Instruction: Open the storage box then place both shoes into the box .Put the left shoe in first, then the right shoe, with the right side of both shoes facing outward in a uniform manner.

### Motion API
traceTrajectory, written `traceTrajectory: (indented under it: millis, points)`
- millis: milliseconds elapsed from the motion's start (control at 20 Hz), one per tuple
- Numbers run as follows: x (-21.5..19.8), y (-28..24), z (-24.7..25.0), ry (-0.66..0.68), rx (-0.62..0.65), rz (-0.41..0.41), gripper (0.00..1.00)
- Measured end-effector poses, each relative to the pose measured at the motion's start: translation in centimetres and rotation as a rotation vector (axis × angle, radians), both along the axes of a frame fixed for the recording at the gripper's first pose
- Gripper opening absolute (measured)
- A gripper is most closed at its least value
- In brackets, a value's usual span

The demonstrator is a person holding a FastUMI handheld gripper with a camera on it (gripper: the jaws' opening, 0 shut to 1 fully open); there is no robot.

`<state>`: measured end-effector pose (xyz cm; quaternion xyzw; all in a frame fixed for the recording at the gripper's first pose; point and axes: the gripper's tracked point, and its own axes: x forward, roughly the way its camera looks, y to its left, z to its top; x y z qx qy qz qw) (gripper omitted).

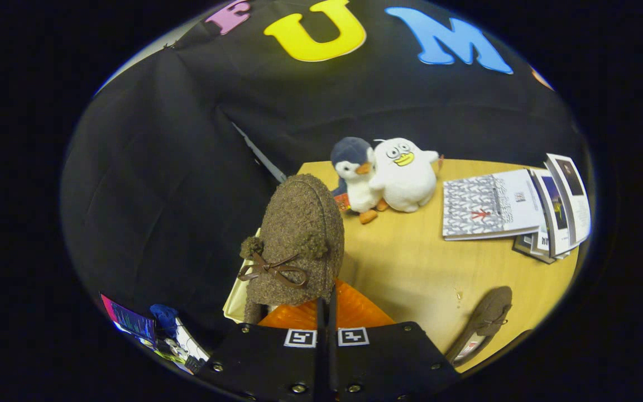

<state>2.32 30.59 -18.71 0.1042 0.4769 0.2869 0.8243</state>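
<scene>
Claw: the claw (326, 312) was pinched shut on the fuzzy brown bow-tied shoe (294, 245), centre frame.
Second shoe: a matching brown shoe (483, 324) lay on the wooden surface (411, 262), lower right.

The gripper view is riding on the gripper (326, 312), looking forward along its two fingers and tilting down onto the wooden table (411, 262). It is sitting very near a brown fuzzy shoe (299, 245), with plush toys (388, 176) and booklets (500, 206) lying beyond.
</scene>
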Motion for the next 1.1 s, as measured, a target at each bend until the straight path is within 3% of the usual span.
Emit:
traceTrajectory:
  millis: [200, 500, 1100]
  points:
    - [-0.4, 5.8, -1.5, -0.001, -0.030, 0.121, 0.00]
    - [-1.9, 11.4, -7.9, 0.049, -0.155, 0.291, 0.00]
    - [-4.0, 13.1, -19.1, 0.136, -0.443, 0.418, 0.00]
